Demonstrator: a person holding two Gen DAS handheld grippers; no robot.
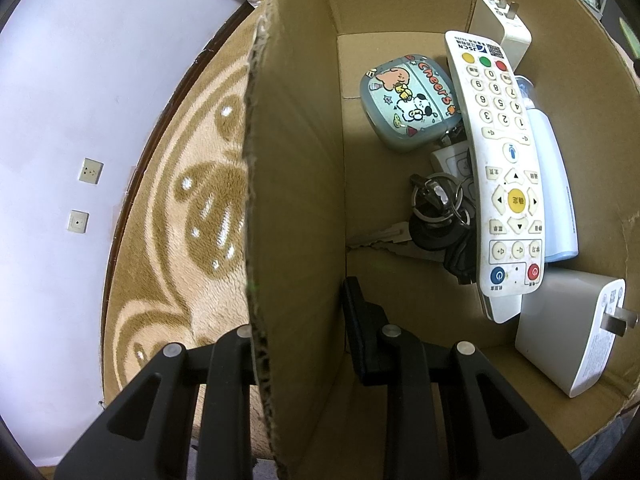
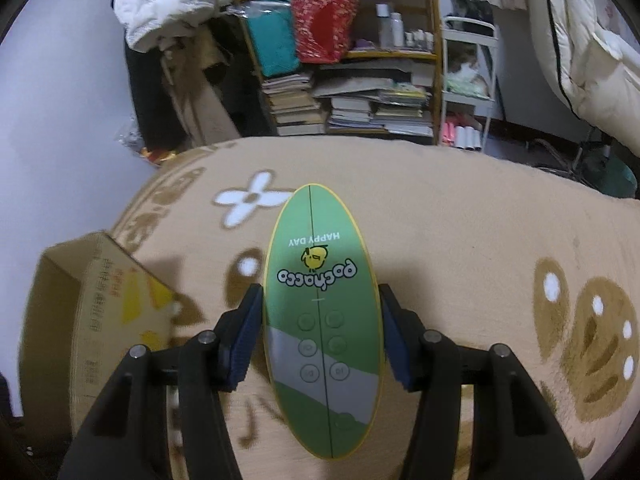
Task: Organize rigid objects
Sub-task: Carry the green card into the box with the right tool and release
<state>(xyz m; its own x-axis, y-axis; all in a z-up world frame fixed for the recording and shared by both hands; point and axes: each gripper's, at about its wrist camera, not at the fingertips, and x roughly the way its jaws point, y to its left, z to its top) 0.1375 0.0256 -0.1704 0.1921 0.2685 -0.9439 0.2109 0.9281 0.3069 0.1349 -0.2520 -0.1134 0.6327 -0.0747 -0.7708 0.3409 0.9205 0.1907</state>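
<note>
An open cardboard box (image 1: 296,160) stands on a beige patterned blanket. Inside lie a white remote (image 1: 500,168), a grey cartoon "Cheers" case (image 1: 408,104), a bunch of keys (image 1: 436,216), a pale blue device (image 1: 556,192) and two white plug chargers (image 1: 572,336) (image 1: 502,28). My left gripper (image 1: 300,332) straddles the box's side wall, one finger inside and one outside, pinching the cardboard. My right gripper (image 2: 320,340) is shut on a green oval "Pochacco" remote (image 2: 320,312), held above the blanket. The same box (image 2: 80,320) shows at the lower left of the right wrist view.
The blanket (image 2: 460,240) covers a bed-like surface that ends at a white wall (image 1: 60,120) with two sockets. Beyond it stand a shelf with books and bags (image 2: 352,80), a white rack (image 2: 468,80) and hanging bedding (image 2: 592,40).
</note>
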